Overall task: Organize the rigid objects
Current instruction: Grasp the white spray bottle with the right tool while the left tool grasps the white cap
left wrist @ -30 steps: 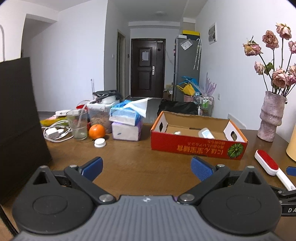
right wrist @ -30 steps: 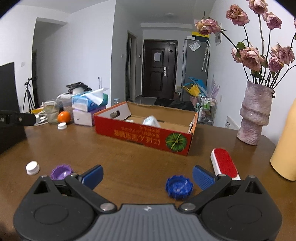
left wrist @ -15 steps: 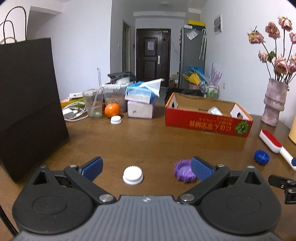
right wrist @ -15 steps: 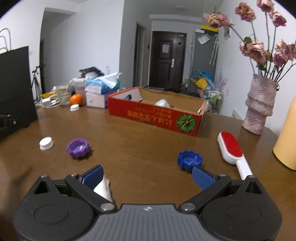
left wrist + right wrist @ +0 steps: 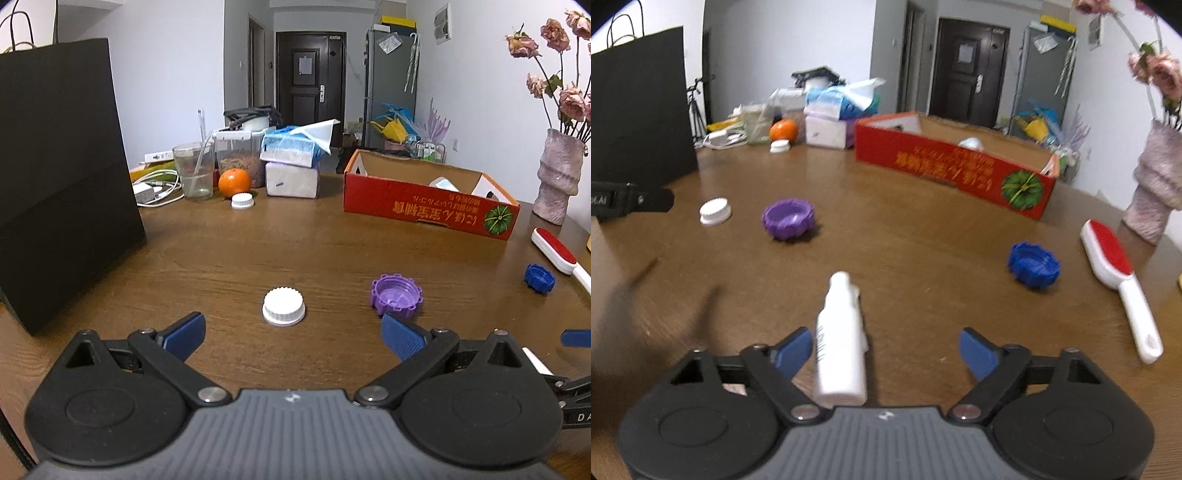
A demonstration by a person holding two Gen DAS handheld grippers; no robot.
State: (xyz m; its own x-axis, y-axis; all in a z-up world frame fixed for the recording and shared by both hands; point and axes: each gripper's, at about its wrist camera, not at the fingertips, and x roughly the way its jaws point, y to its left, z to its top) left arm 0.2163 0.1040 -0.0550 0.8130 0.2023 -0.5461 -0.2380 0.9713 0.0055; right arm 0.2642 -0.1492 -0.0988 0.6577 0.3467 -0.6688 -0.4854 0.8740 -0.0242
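Note:
My left gripper (image 5: 291, 332) is open and low over the brown table (image 5: 258, 243). A white ridged cap (image 5: 283, 305) lies just ahead, between its blue fingers. A purple cap (image 5: 396, 297) sits by the right fingertip, and a blue cap (image 5: 539, 278) lies farther right. My right gripper (image 5: 886, 349) has its jaws closing around a white bottle (image 5: 840, 339) that lies on the table against the left finger (image 5: 794, 349). The right pad stands well apart from the bottle. The red cardboard box (image 5: 955, 162) stands open behind.
A tall black paper bag (image 5: 62, 177) stands at the left. A red lint brush (image 5: 1115, 273) lies at the right by a pink vase (image 5: 557, 177). At the back are an orange (image 5: 234, 181), a glass (image 5: 194, 170), tissue packs (image 5: 291, 162) and another white cap (image 5: 242, 201).
Both grippers have tipped down toward the table. The caps came into the left view and drew nearer. The white bottle now lies between the right fingers, which have drawn closer together.

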